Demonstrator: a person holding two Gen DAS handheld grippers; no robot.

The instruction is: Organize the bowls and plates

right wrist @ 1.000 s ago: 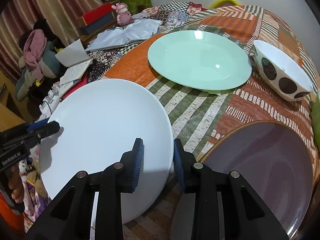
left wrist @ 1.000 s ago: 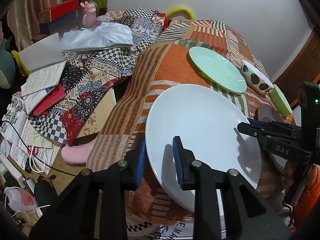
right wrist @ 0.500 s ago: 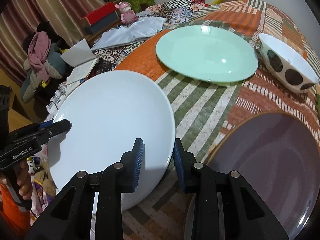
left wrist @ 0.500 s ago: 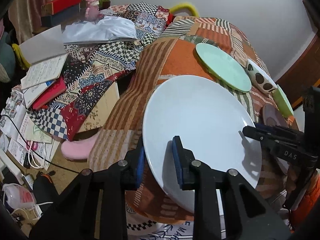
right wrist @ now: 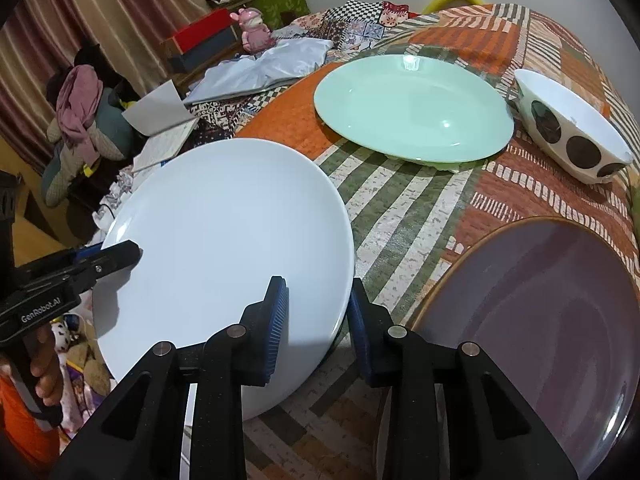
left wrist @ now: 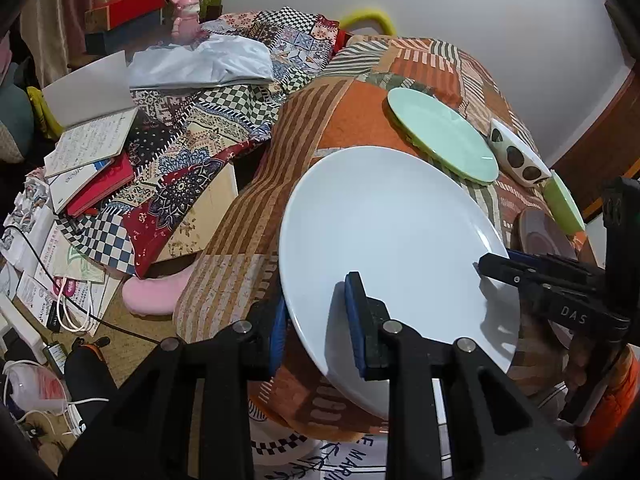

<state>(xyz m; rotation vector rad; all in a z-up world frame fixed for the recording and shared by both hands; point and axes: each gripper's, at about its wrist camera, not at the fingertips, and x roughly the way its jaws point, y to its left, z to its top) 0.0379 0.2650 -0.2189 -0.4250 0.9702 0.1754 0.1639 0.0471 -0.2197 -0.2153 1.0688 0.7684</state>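
Observation:
A large white plate (left wrist: 392,264) (right wrist: 224,240) hangs over the near edge of the patchwork-covered table (right wrist: 404,208). It is held at two opposite rims. My left gripper (left wrist: 316,304) is shut on its left rim, and it shows in the right wrist view as a black jaw (right wrist: 120,252). My right gripper (right wrist: 318,292) is shut on the right rim, which the left wrist view shows from the side (left wrist: 492,264). A mint-green plate (right wrist: 412,108) (left wrist: 440,132) lies farther back. A white bowl (right wrist: 572,124) (left wrist: 516,152) with dark spots sits beside it. A purple plate (right wrist: 540,320) (left wrist: 540,232) lies near right.
A light-green dish (left wrist: 564,204) sits at the table's far right edge. Left of the table lie patterned cloths (left wrist: 192,152), notebooks (left wrist: 88,160), a grey garment (left wrist: 200,64) and a pink figurine (left wrist: 186,16). Cables and bags litter the floor (left wrist: 60,300). A hand (right wrist: 44,376) grips the left tool.
The white plate, gripped at both rims, has drawn slightly away from the mint-green plate and looks a little higher off the cloth. Both grips are unchanged.

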